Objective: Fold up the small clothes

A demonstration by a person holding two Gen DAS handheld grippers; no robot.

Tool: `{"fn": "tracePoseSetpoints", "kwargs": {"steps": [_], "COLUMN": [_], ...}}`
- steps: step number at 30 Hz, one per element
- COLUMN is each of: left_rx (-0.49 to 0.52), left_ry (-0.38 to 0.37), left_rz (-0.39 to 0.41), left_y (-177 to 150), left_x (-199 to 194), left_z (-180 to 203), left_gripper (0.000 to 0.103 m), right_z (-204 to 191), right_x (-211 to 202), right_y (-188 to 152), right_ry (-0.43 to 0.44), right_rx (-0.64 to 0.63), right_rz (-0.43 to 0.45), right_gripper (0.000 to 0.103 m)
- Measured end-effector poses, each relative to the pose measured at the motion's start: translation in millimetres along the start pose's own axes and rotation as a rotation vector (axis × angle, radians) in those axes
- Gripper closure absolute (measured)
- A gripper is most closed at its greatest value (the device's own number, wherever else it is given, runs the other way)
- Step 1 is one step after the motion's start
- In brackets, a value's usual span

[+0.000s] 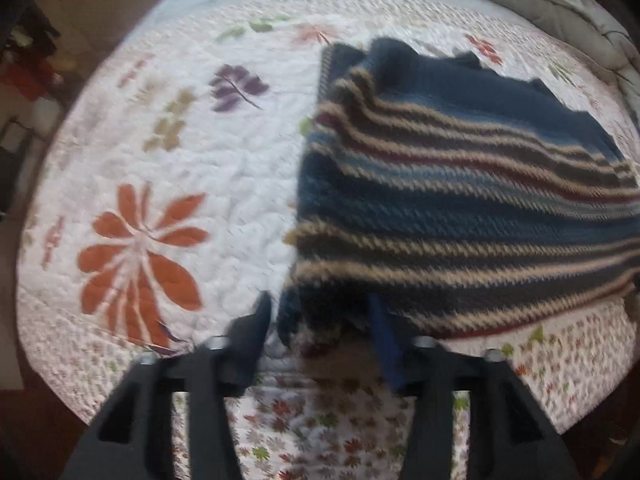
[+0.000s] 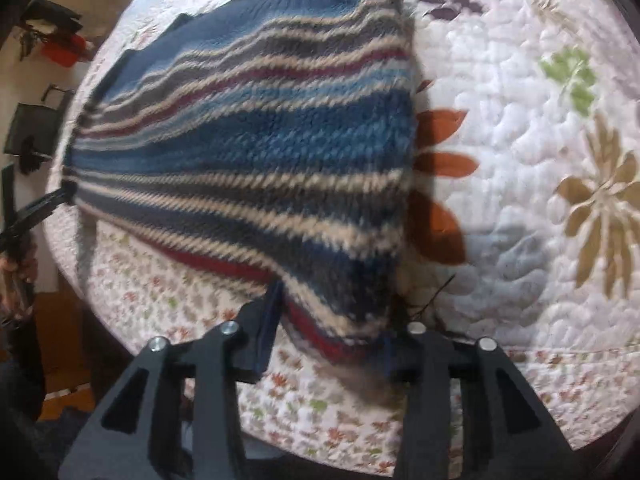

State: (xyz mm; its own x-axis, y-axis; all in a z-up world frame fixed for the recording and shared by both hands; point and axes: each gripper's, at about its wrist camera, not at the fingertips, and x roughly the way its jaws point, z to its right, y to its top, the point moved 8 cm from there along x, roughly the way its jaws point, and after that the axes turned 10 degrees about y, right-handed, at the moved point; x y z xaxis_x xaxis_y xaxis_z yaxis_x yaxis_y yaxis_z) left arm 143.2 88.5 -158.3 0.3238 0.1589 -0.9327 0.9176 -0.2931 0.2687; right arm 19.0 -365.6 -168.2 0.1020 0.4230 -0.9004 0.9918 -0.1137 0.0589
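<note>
A blue knitted sweater (image 1: 460, 184) with tan, dark and red stripes is held stretched above a flowered quilt. In the left wrist view my left gripper (image 1: 320, 316) has its near left corner between its fingers. In the right wrist view the sweater (image 2: 248, 148) fills the upper left, and my right gripper (image 2: 332, 316) has its near right corner between its fingers. The left gripper (image 2: 48, 204) also shows at the sweater's far edge. How tightly either pair of fingers closes on the knit is hidden by the cloth and blur.
The white quilt (image 1: 192, 168) with orange, purple and tan flowers covers the bed. A grey padded blanket (image 1: 560, 8) lies at the back right. Dark furniture and red items (image 2: 60, 48) stand beyond the bed's left edge.
</note>
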Motion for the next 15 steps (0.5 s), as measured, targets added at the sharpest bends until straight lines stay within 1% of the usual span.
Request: {"fn": "tracePoseSetpoints", "kwargs": {"steps": [1,3,4,5,7,9,10,12,13,15], "left_rx": [-0.013,-0.036,-0.043,-0.047,-0.051,-0.057,-0.063,-0.074,-0.076,-0.067], "left_ry": [0.002,-0.027,-0.031,-0.027,-0.028,-0.025,-0.019,-0.044,-0.055,-0.062], "left_rz": [0.006,0.016,0.019,0.023,0.038,0.046,0.042,0.024,0.02,0.008], "left_y": [2.1,8.0,10.4,16.0,27.9,41.5,49.1,68.2,83.1,103.9], "left_x": [-3.2,-11.6,-16.5,-21.1,-28.6,-29.1,-26.2,-18.8,-11.1,-0.9], "left_z": [-0.6,0.0,0.2,0.0,-0.9,1.7,1.1,5.0,6.6,11.3], "left_gripper": [0.047,0.045,0.045,0.044,0.041,0.035,0.035,0.035,0.035,0.034], "right_z": [-0.9,-5.0,-9.1,-9.2,-13.1,-20.5,-21.8,-23.0,-23.0,-23.1], "right_x": [-5.4,-17.0,-24.9,-28.7,-37.7,-42.6,-45.0,-50.1,-51.2,-47.0], "right_y": [3.7,10.2,16.4,22.0,39.1,58.3,67.0,101.3,120.6,149.4], "right_ry": [-0.016,-0.05,-0.057,-0.057,-0.087,-0.094,-0.1,-0.108,-0.106,-0.086], "right_rx": [-0.002,-0.013,-0.013,-0.009,-0.022,-0.033,-0.034,-0.044,-0.046,-0.057], "right_rz": [0.025,0.064,0.087,0.097,0.117,0.136,0.152,0.184,0.202,0.211], "right_gripper": [0.059,0.055,0.052,0.051,0.05,0.046,0.045,0.043,0.042,0.041]}}
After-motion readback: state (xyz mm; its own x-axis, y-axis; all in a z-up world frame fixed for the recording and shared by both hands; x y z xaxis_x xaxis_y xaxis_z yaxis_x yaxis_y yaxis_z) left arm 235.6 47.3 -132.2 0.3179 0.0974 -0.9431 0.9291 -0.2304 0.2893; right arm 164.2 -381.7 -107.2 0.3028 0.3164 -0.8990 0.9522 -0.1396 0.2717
